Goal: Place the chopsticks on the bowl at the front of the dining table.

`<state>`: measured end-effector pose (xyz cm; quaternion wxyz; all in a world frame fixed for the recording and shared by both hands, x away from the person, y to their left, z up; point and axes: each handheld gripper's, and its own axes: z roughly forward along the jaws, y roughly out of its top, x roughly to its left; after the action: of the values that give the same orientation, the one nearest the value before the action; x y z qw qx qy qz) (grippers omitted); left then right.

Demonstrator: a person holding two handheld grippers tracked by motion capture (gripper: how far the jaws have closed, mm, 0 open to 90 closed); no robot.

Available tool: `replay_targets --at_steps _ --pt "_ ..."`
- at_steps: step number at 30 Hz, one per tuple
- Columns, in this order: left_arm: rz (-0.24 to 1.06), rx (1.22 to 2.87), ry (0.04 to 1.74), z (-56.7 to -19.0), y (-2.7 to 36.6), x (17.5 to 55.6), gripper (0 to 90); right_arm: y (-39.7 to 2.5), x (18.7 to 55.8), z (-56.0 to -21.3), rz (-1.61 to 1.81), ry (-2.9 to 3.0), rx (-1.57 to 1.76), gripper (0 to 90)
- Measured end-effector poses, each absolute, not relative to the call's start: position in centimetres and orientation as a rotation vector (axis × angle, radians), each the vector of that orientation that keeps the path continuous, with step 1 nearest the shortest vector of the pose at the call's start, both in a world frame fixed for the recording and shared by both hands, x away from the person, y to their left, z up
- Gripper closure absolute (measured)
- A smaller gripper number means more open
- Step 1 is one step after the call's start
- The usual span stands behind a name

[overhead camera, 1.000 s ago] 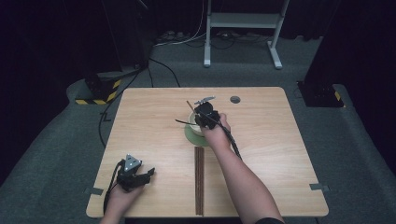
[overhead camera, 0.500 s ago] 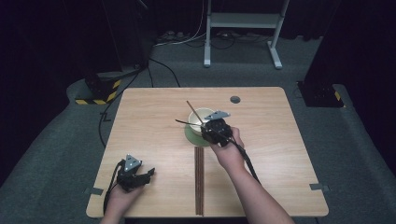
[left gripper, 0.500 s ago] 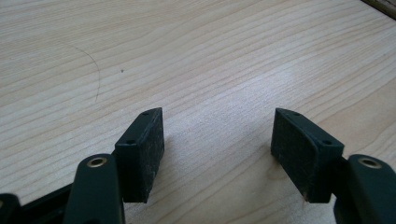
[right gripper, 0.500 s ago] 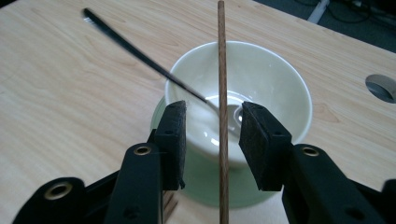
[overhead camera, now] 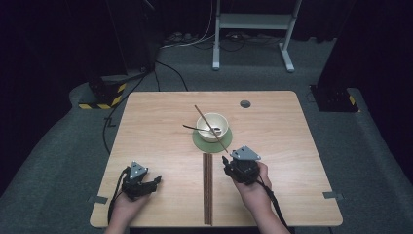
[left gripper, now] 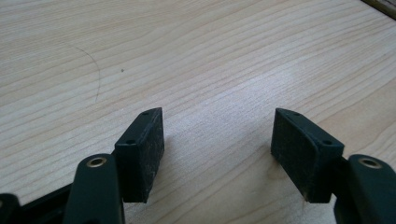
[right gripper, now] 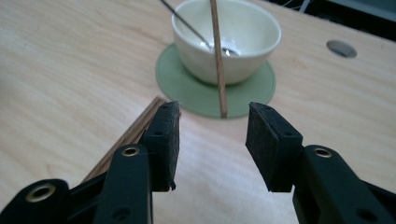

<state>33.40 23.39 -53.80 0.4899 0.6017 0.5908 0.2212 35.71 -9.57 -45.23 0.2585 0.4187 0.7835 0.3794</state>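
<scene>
Overhead view of a light wood worktop [overhead camera: 160,126] on grey carpet, dark room behind. Near the centre sits a cream bowl [overhead camera: 212,126] on a round green coaster [overhead camera: 200,141]. A thin metal spoon [overhead camera: 200,129] lies in the bowl w/ its handle sticking out over the rim to the left. One wooden chopstick [overhead camera: 210,127] rests slanted across the bowl, far tip pointing up-left, near tip down past the coaster's edge on the person's side. More dark wooden chopsticks [overhead camera: 208,187] lie side by side in a straight strip from just below the coaster to the worktop's near edge. The right hand-held gripper [overhead camera: 229,163] is held just right of that strip, close to the slanted chopstick's near tip; in the right gripper view its jaws stand apart w/ nothing between them, chopstick tip and bowl ahead. The left hand-held gripper [overhead camera: 155,181] rests at the near-left of the worktop, well apart from the bowl; left gripper view shows its jaws wide apart over bare wood, empty.
</scene>
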Motion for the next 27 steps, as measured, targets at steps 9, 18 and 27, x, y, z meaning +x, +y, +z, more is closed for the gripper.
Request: replay_targets --at_steps 9,18,27 --pt "0.537 1.465 1.433 -53.8 23.4 33.4 34.1 -9.6 34.0 -48.9 0.97 2.17 1.222 50.7" --pt "0.538 1.49 1.421 -53.8 23.5 33.3 33.7 -6.8 33.7 -50.6 0.953 2.233 1.177 52.7" --pt "0.538 1.489 1.42 -53.8 23.5 33.3 33.7 -5.4 34.8 -51.2 0.949 2.266 1.191 54.1"
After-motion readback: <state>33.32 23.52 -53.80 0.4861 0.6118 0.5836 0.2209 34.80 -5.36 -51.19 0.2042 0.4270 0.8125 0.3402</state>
